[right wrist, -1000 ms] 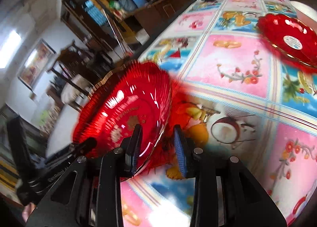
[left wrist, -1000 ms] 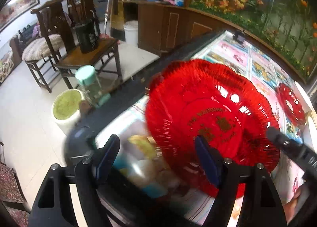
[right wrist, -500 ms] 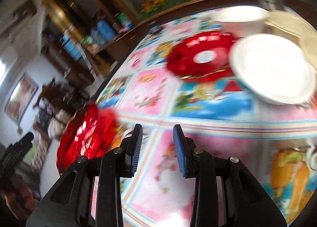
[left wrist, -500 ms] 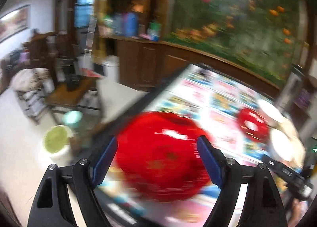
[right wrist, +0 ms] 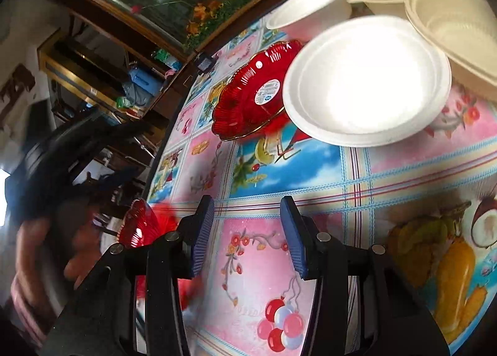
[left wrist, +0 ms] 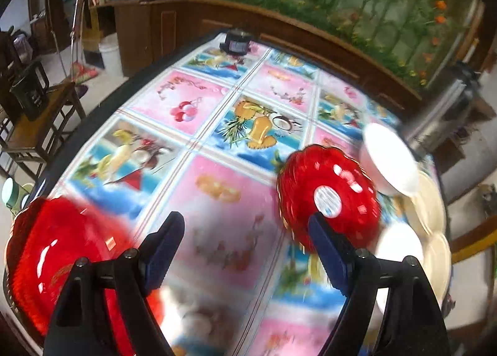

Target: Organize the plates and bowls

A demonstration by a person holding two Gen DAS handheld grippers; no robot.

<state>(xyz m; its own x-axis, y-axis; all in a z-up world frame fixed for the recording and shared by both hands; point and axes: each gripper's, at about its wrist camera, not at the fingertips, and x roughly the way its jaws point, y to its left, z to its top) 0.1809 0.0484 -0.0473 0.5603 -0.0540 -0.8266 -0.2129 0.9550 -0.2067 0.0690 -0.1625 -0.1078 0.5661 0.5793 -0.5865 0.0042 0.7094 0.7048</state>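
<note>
A red fluted plate (left wrist: 59,259) lies on the table at its near left edge, left of my open, empty left gripper (left wrist: 245,250). It also shows in the right wrist view (right wrist: 139,228). A second red plate with a white sticker (left wrist: 326,197) lies farther right; it shows in the right wrist view (right wrist: 248,98) partly under a white plate (right wrist: 366,82). A white bowl (right wrist: 310,11) and beige bowls (right wrist: 456,33) stand behind. My right gripper (right wrist: 245,235) is open and empty above the tablecloth.
The table (left wrist: 217,138) has a bright fruit-pattern cloth. A small black device (left wrist: 236,42) sits at its far edge. White and beige dishes (left wrist: 425,216) crowd the right side. A wooden chair (left wrist: 34,126) and cabinets (left wrist: 149,26) stand beyond the left edge.
The right gripper let go of the red plate, which now lies at the table's near left edge. Both grippers swung right toward the other dishes. The right jaws opened wider.
</note>
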